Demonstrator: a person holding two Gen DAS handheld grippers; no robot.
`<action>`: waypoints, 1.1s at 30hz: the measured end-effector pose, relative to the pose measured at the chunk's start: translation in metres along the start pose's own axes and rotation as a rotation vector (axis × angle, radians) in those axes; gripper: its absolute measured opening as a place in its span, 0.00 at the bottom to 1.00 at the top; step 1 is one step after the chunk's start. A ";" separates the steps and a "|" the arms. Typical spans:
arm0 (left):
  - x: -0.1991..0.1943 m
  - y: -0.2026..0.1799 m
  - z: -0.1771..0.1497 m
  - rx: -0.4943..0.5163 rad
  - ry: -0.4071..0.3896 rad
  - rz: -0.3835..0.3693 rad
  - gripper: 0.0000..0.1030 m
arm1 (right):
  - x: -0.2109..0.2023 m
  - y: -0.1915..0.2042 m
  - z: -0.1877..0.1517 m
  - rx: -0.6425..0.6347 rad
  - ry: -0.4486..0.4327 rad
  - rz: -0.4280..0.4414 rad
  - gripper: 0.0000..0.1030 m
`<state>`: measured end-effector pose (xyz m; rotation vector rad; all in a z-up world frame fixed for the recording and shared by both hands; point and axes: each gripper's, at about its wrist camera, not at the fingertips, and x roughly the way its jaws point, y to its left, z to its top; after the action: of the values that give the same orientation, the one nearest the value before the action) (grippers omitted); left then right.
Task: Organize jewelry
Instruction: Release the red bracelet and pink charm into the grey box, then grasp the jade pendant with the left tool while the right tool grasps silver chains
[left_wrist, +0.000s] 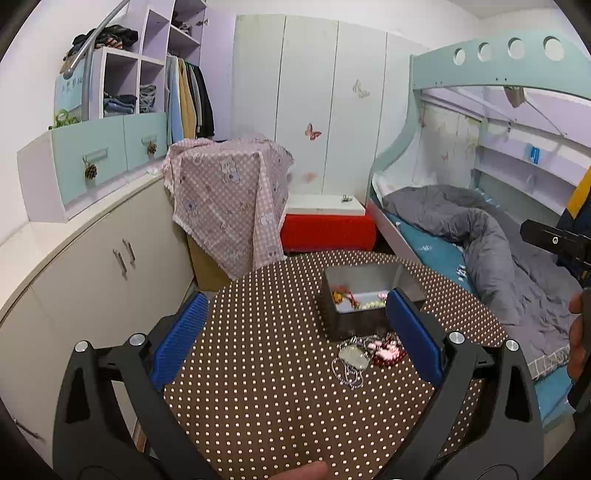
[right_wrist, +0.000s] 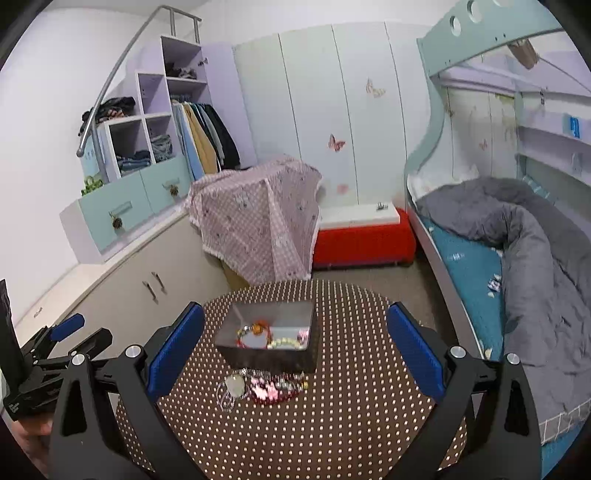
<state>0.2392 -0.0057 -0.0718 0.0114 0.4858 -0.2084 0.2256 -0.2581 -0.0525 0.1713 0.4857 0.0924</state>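
A grey metal box stands on the round brown polka-dot table. It holds several pieces: red and orange beads and a pale bead bracelet. In front of the box lies a loose heap: a silver chain with a round pendant and a pink and dark red piece. My left gripper is open and empty above the table, left of the box. My right gripper is open and empty, with the box between its fingers in view.
A bunk bed with a grey duvet stands right of the table. A cream cabinet runs along the left. A cloth-covered stand and a red-and-white box stand beyond the table. The left gripper shows at the right wrist view's left edge.
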 end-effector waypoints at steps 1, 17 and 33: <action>0.003 -0.001 -0.004 -0.001 0.013 -0.006 0.92 | 0.001 -0.001 -0.003 0.003 0.008 -0.002 0.92; 0.097 -0.034 -0.070 0.081 0.285 -0.052 0.92 | 0.043 -0.027 -0.054 0.037 0.195 -0.032 0.92; 0.163 -0.057 -0.075 0.125 0.401 -0.177 0.49 | 0.071 -0.037 -0.071 0.049 0.283 -0.022 0.92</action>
<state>0.3339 -0.0888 -0.2120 0.1344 0.8744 -0.4140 0.2565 -0.2748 -0.1532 0.2021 0.7726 0.0836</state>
